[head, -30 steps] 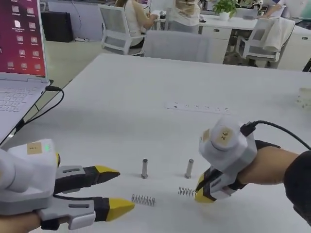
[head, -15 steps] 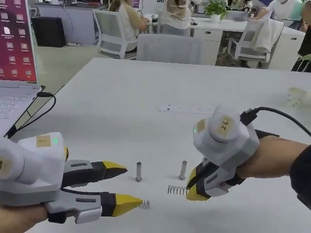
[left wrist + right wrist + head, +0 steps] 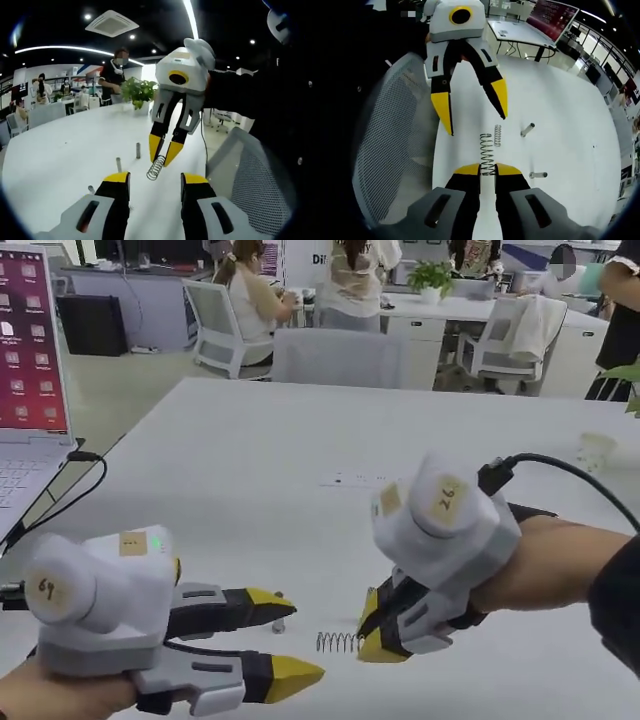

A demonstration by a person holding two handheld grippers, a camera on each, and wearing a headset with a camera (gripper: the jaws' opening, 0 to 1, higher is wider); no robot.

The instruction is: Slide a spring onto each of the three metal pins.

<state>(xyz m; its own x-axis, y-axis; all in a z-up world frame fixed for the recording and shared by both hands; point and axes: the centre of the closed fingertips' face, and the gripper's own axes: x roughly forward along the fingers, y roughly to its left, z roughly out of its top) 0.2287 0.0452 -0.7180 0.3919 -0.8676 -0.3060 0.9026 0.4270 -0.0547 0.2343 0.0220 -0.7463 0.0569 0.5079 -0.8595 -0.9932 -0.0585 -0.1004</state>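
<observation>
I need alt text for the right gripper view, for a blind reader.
The right gripper grips a spring between its shut jaws against a white table. The left gripper faces it, open; a second spring and two metal pins are on the table.

Left tool (image 3: 306, 637) hides most of one pin (image 3: 278, 625)

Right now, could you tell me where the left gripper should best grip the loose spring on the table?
Probably near one end, across the coils, coming down from above: the loose spring lies flat on the table, so only its sides are open to the left gripper, and that leaves the bore free for a pin.
</observation>
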